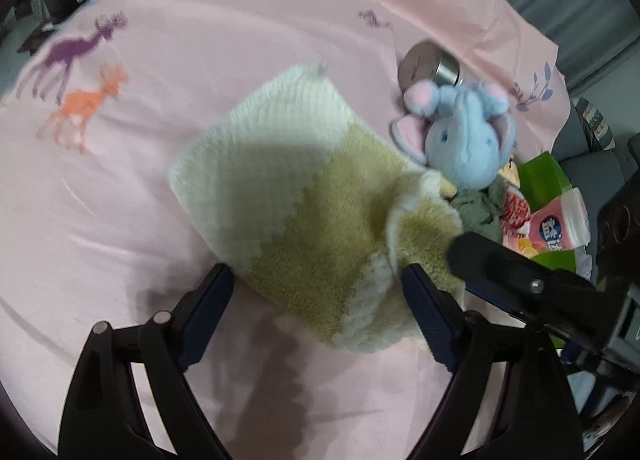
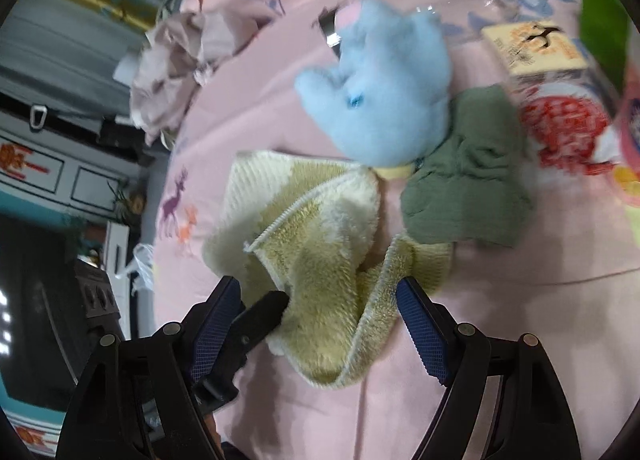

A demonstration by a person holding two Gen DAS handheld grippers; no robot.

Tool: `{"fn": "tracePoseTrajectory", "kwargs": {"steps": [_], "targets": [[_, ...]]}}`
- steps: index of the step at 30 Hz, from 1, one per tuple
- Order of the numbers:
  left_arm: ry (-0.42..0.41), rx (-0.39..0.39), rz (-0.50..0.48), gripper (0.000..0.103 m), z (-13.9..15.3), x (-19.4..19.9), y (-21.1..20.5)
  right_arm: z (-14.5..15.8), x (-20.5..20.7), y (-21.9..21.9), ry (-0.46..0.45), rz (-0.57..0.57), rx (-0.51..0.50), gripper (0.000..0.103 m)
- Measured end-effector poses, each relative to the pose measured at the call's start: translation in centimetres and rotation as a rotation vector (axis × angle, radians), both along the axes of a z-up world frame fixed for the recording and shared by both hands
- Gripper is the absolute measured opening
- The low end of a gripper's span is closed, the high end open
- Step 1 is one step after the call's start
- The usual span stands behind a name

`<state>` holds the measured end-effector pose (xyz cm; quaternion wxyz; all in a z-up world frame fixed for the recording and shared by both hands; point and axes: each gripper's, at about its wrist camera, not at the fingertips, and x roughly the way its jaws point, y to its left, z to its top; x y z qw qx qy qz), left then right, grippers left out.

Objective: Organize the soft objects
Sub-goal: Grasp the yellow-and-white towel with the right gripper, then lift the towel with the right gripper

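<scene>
The towel [image 1: 304,196], cream and tan terry, lies partly rumpled on the pink bedsheet [image 1: 200,60], right in front of both tools. The left hand-held gripper [image 1: 318,292] has its jaws spread wide and straddles the towel's near corner; whether the blue pads already brush the pile cannot be told, but they are not pinching it. The right hand-held gripper [image 2: 320,304] is likewise spread, its jaws either side of a bunched, folded-over part of the same towel, with the tip of the left tool crossing in just beside its own left finger. The towel looks light, limp and thick-piled: it should sag and unfold when lifted rather than keep a shape, and the fluffy surface should give the pads good friction. The stitched hem edges and corners look like the best places to take hold, one for each tool, so that it can be drawn flat and folded. Just beyond the towel, touching its far edge, sits a blue plush elephant [image 1: 468,132], also soft and light, and beside that a crumpled green cloth [image 2: 464,168]. Both lie close enough to be dragged along if the towel is pulled. Farther out are a metal tin [image 1: 432,64] behind the elephant, printed packets [image 1: 560,228] at the right, and a heap of pale fabric [image 2: 176,60] at the bed's far side, well apart.
</scene>
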<state>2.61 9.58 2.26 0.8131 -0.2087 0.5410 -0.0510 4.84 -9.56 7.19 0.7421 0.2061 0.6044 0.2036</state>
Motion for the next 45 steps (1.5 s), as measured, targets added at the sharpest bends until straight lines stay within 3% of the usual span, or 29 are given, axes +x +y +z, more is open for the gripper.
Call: {"fn": "tracePoseTrajectory", "kwargs": {"steps": [4, 7, 9, 11, 15, 26, 36, 45], "targets": [[-0.011, 0.011, -0.033, 0.070, 0.0, 0.0, -0.6, -1.0, 0.4, 0.4, 0.009, 0.009, -0.014, 0.078], [-0.015, 0.015, -0.034, 0.057, 0.1, -0.3, -0.8, -1.4, 0.6, 0.4, 0.010, 0.008, -0.009, 0.063], [-0.003, -0.068, -0.047, 0.034, -0.2, -0.3, -0.9, -1.6, 0.5, 0.1, 0.008, 0.006, -0.024, 0.050], [0.017, -0.127, -0.046, 0.025, -0.6, -0.5, -1.0, -1.6, 0.4, 0.2, -0.007, 0.017, -0.036, 0.044], [-0.015, -0.078, -0.055, 0.016, 0.2, -1.1, -2.0, -1.6, 0.1, 0.2, -0.023, 0.033, -0.010, 0.037], [-0.155, -0.017, -0.014, 0.012, 3.4, -2.7, -3.3, 0.8, -1.1, 0.2, -0.126, 0.054, 0.085, 0.036], [-0.411, 0.011, -0.031, 0.012, 8.0, -5.6, -5.1, 6.6, -3.5, -1.1, -0.375, 0.039, 0.094, 0.036], [-0.542, 0.020, -0.056, 0.012, 10.4, -7.0, -6.8, 10.3, -5.7, -3.1, -0.532, 0.010, 0.072, 0.036]]}}
